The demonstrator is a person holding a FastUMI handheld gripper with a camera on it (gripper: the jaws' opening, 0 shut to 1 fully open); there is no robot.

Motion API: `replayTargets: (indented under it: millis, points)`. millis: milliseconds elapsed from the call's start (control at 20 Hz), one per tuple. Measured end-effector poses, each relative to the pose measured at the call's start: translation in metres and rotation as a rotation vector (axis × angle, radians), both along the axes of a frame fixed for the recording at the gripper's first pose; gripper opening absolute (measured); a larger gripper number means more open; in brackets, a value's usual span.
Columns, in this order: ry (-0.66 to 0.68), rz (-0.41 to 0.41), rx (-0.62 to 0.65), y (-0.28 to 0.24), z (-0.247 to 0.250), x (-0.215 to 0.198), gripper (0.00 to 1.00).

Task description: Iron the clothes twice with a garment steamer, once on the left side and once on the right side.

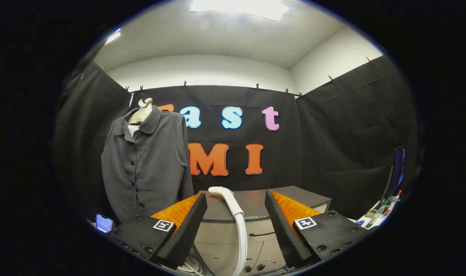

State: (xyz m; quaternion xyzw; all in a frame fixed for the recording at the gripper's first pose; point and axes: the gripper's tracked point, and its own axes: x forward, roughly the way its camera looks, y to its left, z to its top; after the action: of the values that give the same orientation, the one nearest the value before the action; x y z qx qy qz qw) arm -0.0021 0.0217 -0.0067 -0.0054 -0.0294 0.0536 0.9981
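A dark grey button-up shirt (146,165) hangs on a pale mannequin torso (142,111), beyond my left finger and off to its left. The white garment steamer head (226,195) with its ribbed white hose (240,237) stands upright in the wide gap between my fingers, closer to the left one. It rises in front of a grey cabinet (302,197). My gripper (236,194) is open, and neither finger touches the steamer. The hose's lower end is hidden below.
The grey cabinet has drawers (221,239) facing me, just ahead of the fingers. A lit phone (104,223) lies low at the left below the shirt. To the right, a table edge (378,216) carries pens and small items beside a screen (398,168).
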Motion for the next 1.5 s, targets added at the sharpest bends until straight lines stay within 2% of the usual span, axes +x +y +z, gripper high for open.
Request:
replayTargets:
  millis: [600,1500]
  points:
    - [-0.005,-0.006,0.004,-0.003,0.002,-0.004,0.98]
    - [0.013,-0.017,0.005,-0.011,-0.007,0.012,0.98]
